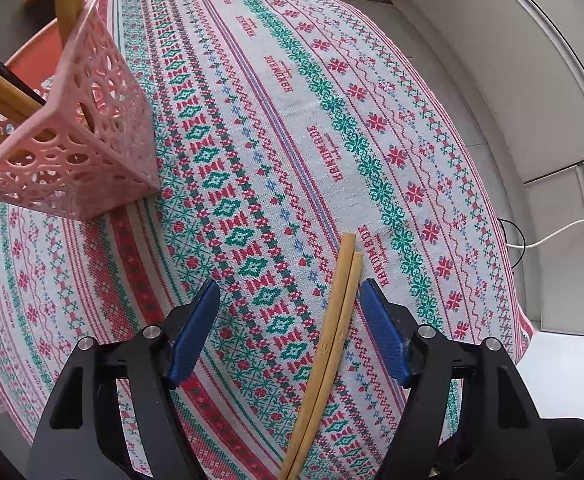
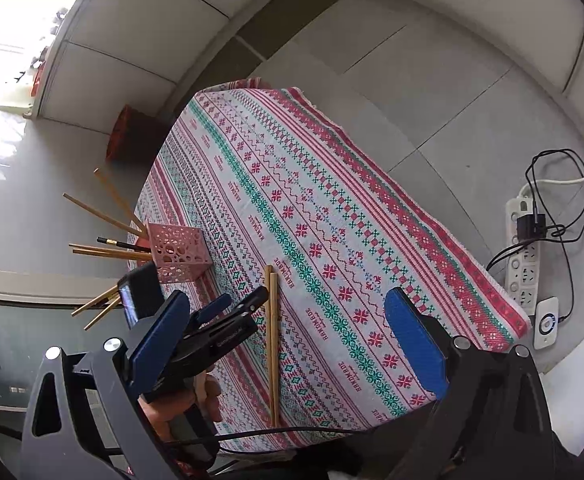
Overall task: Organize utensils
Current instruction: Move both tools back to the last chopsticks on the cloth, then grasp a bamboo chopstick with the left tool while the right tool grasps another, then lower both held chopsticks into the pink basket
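Two bamboo chopsticks [image 1: 334,332] lie side by side on the patterned tablecloth [image 1: 252,120]; they also show in the right wrist view [image 2: 273,344]. My left gripper [image 1: 288,304] is open just above the cloth, with the chopsticks between its fingers, close to the right finger [image 1: 382,336]. A pink perforated holder [image 1: 80,148] with several chopsticks and a black utensil stands at the left, also seen from the right wrist [image 2: 178,252]. My right gripper [image 2: 288,332] is open and empty, held high above the table. The left gripper [image 2: 236,304] shows beside the chopsticks there.
The tablecloth [image 2: 332,216] covers a small table with edges close on all sides. A power strip [image 2: 526,256] with cables and a white device [image 2: 546,322] lie on the floor at the right. A dark red box [image 2: 126,140] sits on the floor beyond the table.
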`<move>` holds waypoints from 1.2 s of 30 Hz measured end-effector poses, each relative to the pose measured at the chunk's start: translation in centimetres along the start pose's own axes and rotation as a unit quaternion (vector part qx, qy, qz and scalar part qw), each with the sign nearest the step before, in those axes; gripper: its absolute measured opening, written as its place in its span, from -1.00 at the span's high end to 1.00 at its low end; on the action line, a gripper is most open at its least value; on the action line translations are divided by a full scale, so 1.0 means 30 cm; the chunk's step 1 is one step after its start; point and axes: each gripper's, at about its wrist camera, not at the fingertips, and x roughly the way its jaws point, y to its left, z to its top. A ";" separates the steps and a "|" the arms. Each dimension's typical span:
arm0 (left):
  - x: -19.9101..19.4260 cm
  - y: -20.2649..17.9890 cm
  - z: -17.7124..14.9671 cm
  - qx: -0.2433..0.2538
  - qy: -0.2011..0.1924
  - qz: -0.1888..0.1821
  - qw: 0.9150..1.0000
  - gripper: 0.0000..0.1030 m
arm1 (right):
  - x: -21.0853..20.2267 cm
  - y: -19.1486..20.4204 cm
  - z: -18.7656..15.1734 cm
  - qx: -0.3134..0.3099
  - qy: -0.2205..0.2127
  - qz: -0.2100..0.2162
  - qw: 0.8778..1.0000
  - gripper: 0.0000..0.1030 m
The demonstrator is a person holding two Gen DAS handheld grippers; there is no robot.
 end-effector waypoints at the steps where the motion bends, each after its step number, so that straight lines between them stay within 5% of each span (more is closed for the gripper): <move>1: -0.003 0.009 0.000 0.002 0.001 0.003 1.000 -0.28 | 0.005 0.001 -0.002 -0.001 0.003 0.000 1.000 -0.85; 4: 0.021 0.023 -0.017 0.012 0.019 0.011 1.000 -0.12 | 0.017 0.003 -0.006 -0.002 0.007 -0.002 1.000 -0.84; 11: 0.029 -0.054 -0.044 0.068 -0.008 0.067 0.995 0.23 | 0.042 -0.032 -0.002 0.023 0.007 -0.012 1.000 -0.84; 12: 0.026 -0.061 -0.049 0.075 -0.016 0.075 0.994 0.33 | 0.047 -0.045 0.002 0.031 0.006 -0.013 0.999 -0.84; 13: 0.024 -0.067 -0.052 0.078 -0.022 0.073 0.994 0.88 | 0.056 -0.058 0.005 0.040 0.005 -0.019 0.999 -0.84; 18: -0.012 -0.056 -0.094 0.074 -0.045 0.057 0.995 0.88 | 0.145 -0.061 -0.005 0.040 0.023 -0.048 0.998 -0.84; 23: -0.212 0.011 -0.183 0.077 -0.100 0.048 0.991 0.88 | 0.274 0.022 -0.055 -0.014 0.045 -0.082 0.996 -0.84; 33: -0.650 0.015 -0.319 0.065 -0.242 0.041 0.967 0.88 | 0.560 0.171 -0.170 -0.108 0.079 -0.171 0.976 -0.54; 36: -0.736 0.037 -0.345 0.056 -0.272 0.037 0.960 0.88 | 0.580 0.217 -0.201 -0.147 0.054 -0.201 0.967 -0.46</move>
